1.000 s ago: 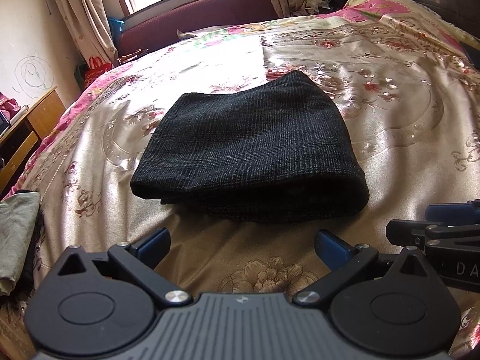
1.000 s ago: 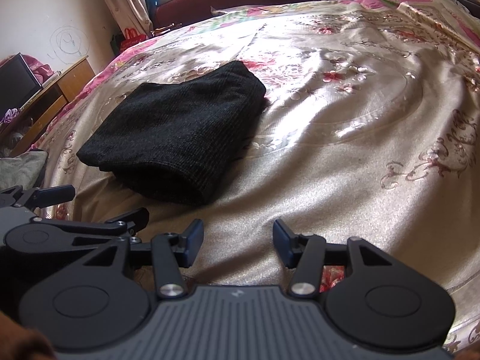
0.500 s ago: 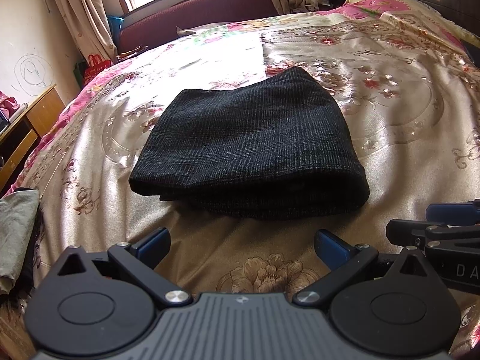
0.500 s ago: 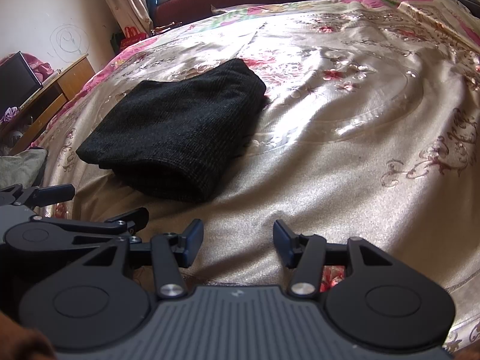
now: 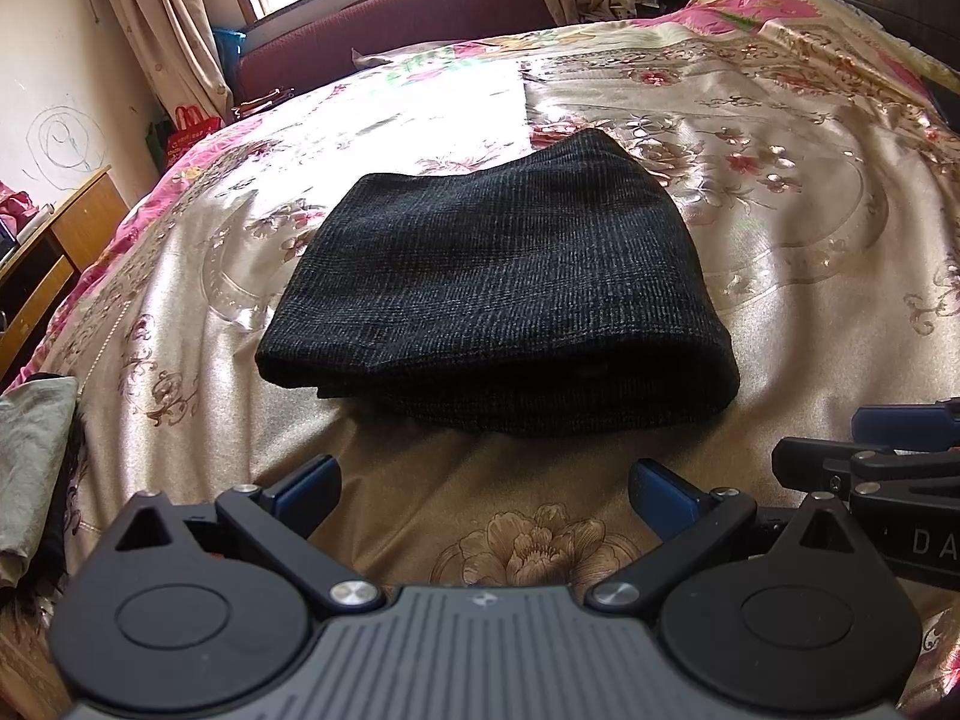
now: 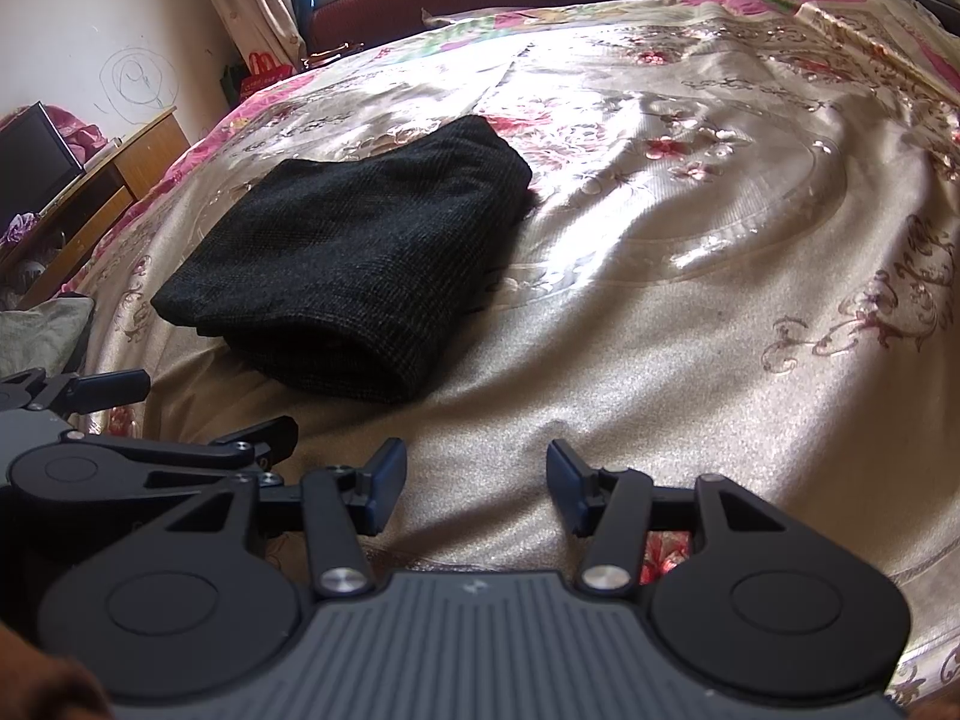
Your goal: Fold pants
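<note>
While neither tool touches any cloth, the pants (image 5: 498, 294) lie as a compact dark bundle on a shiny floral bedspread (image 5: 780, 312), just ahead of the left gripper (image 5: 483, 489) and straight along its line of sight. From the right gripper (image 6: 474, 483) the same bundle sits ahead and off to the left, with bare bedspread directly in front of its fingers.

Both tools hover low over the near part of the bed, side by side. The left gripper's blue-padded fingers (image 5: 306, 483) are spread wide with nothing between them. The right gripper's fingers are also parted and empty, though by a narrower gap. Each camera catches the neighbouring tool at its edge: the right one at the left camera's right border, the left one at the right camera's left border.

The bundle shows several stacked layers along its near edge, rounded at the corner nearer the right gripper, where the fabric seems to double back on itself. That layering suggests the folding is finished or nearly so, and the empty, parted fingers set back from the cloth fit a release rather than a fresh grasp. The top surface looks flat and even.

Well left of the left gripper, a grey garment (image 5: 30, 456) drapes at the bed's edge. Far ahead are a maroon headboard (image 5: 390, 18), curtains and a window; a wooden cabinet (image 5: 54, 246) stands far left.
</note>
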A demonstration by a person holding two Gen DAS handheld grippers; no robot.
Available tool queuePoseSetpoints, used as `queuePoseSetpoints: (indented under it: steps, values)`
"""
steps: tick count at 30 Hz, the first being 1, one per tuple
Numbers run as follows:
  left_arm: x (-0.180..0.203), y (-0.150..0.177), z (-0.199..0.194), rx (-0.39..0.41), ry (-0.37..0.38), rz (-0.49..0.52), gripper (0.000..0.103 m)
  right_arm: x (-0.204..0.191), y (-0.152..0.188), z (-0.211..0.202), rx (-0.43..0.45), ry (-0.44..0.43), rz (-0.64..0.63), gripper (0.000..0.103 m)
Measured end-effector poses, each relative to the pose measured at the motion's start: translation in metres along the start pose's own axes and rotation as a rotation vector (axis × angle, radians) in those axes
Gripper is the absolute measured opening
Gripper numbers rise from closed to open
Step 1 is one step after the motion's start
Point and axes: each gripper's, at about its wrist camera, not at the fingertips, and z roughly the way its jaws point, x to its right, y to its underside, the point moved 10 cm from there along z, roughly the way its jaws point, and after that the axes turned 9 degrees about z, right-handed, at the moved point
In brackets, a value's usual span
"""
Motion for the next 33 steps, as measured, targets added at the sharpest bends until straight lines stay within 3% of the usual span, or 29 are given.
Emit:
queuePoseSetpoints:
  steps: [33]
  values:
    - [0.0002,0.0024,0.0003,-0.002,-0.004,0.006,0.103,0.0006,0.0007,0.0001,-0.001,0.0,0.001,0.053]
